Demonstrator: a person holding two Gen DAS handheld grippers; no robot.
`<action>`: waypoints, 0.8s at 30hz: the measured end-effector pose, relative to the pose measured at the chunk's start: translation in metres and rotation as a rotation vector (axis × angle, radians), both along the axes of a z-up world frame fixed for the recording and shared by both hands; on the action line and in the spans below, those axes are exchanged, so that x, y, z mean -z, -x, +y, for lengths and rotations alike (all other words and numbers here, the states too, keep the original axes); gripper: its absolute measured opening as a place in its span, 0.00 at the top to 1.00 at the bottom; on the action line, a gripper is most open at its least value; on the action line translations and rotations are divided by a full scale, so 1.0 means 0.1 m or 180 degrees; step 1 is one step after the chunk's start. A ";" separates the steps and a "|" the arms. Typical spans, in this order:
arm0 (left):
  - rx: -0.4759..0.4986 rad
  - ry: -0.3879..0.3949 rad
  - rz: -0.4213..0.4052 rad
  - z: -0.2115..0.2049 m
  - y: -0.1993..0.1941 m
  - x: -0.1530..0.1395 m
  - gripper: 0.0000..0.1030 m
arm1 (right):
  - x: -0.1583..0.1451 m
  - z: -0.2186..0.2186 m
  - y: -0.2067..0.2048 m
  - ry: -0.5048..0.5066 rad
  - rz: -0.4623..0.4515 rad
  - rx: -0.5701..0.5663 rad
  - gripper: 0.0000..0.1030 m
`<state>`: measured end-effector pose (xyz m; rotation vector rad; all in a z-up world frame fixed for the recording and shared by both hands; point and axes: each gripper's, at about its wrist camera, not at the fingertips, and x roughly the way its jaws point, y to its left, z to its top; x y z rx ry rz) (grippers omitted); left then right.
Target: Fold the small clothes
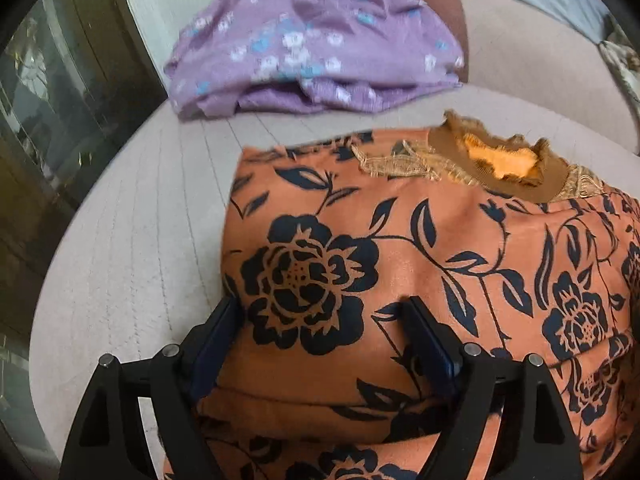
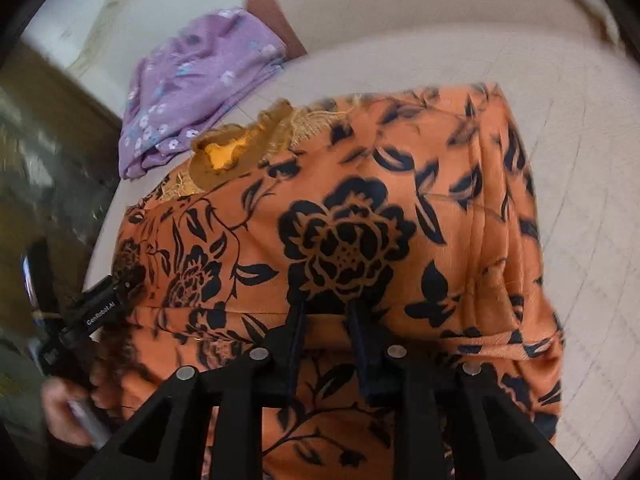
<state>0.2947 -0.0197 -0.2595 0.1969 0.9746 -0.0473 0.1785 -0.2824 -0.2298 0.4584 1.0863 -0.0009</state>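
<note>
An orange garment with a black flower print (image 1: 400, 248) lies partly folded on the pale quilted sofa seat (image 1: 132, 248), its brown lace collar (image 1: 504, 164) at the far end. My left gripper (image 1: 324, 308) is open, its fingers (image 1: 424, 332) straddling a raised fold at the garment's near left edge. In the right wrist view the same garment (image 2: 360, 220) fills the middle. My right gripper (image 2: 326, 308) stands with fingers (image 2: 296, 332) a narrow gap apart over the near hem; cloth lies between them. The left gripper's body (image 2: 96, 312) shows at the left edge.
A folded purple floral garment (image 1: 316, 48) lies at the back of the seat; it also shows in the right wrist view (image 2: 192, 84). A dark wooden glass-fronted cabinet (image 1: 60, 112) stands to the left. The sofa backrest (image 2: 440, 4) rises behind.
</note>
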 end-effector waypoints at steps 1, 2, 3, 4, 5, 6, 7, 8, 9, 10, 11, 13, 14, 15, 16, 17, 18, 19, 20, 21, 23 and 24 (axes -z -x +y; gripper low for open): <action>0.0002 0.0014 0.0022 0.01 0.02 -0.03 0.19 | -0.03 0.02 0.03 0.0035 0.0044 -0.0012 0.75; 0.0012 0.0085 0.0025 0.03 0.06 -0.06 0.19 | -0.07 0.03 0.06 0.0012 0.0119 0.0010 0.75; 0.0007 0.0171 -0.0010 0.07 0.13 -0.11 0.19 | -0.13 0.01 0.12 -0.0092 0.0148 0.0024 0.75; -0.0005 0.0197 -0.0056 0.10 0.19 -0.14 0.19 | -0.19 -0.02 0.20 -0.0169 0.0106 0.0036 0.75; 0.0003 0.0212 -0.0116 0.13 0.28 -0.19 0.19 | -0.27 -0.06 0.28 -0.0202 0.0019 0.0072 0.75; 0.0021 0.0235 -0.0185 0.17 0.39 -0.24 0.19 | -0.36 -0.10 0.36 -0.0216 -0.0094 0.0138 0.75; 0.0034 0.0263 -0.0234 0.19 0.47 -0.29 0.19 | -0.49 -0.15 0.49 -0.0257 -0.0255 0.0234 0.75; 0.0060 0.0299 -0.0298 0.21 0.54 -0.35 0.19 | -0.58 -0.18 0.59 -0.0277 -0.0350 0.0287 0.75; 0.0087 0.0314 -0.0381 0.22 0.63 -0.42 0.19 | -0.66 -0.21 0.68 -0.0274 -0.0433 0.0326 0.75; 0.0106 0.0299 -0.0446 0.24 0.72 -0.47 0.18 | -0.73 -0.22 0.79 -0.0265 -0.0521 0.0358 0.74; 0.0125 0.0276 -0.0518 0.25 0.83 -0.52 0.17 | -0.78 -0.23 0.90 -0.0264 -0.0582 0.0377 0.72; 0.0122 0.0260 -0.0633 0.34 1.05 -0.55 0.13 | -0.83 -0.22 1.07 -0.0249 -0.0638 0.0413 0.52; 0.0117 0.0282 -0.0655 0.38 1.19 -0.55 0.13 | -0.84 -0.22 1.16 -0.0261 -0.0649 0.0436 0.40; 0.0120 0.0306 -0.0644 0.42 1.27 -0.55 0.13 | -0.84 -0.22 1.25 -0.0267 -0.0678 0.0462 0.33; 0.0111 0.0319 -0.0623 0.45 1.30 -0.54 0.13 | -0.84 -0.21 1.31 -0.0260 -0.0703 0.0470 0.33; 0.0097 0.0324 -0.0604 0.46 1.37 -0.53 0.13 | -0.85 -0.21 1.36 -0.0251 -0.0705 0.0472 0.33; 0.0097 0.0322 -0.0602 0.47 1.44 -0.53 0.13 | -0.85 -0.21 1.42 -0.0259 -0.0694 0.0468 0.33; 0.0102 0.0301 -0.0621 0.48 1.52 -0.53 0.13 | -0.86 -0.20 1.44 -0.0281 -0.0692 0.0466 0.33; 0.0106 0.0278 -0.0644 0.49 1.60 -0.53 0.13 | -0.86 -0.20 1.47 -0.0323 -0.0695 0.0466 0.33; 0.0117 0.0265 -0.0656 0.48 1.65 -0.52 0.13 | -0.84 -0.19 1.50 -0.0356 -0.0690 0.0461 0.33; 0.0158 0.0257 -0.0664 0.48 1.75 -0.50 0.13 | -0.82 -0.15 1.54 -0.0367 -0.0723 0.0486 0.33; 0.0174 0.0241 -0.0668 0.47 1.80 -0.47 0.13 | -0.82 -0.13 1.54 -0.0351 -0.0723 0.0470 0.33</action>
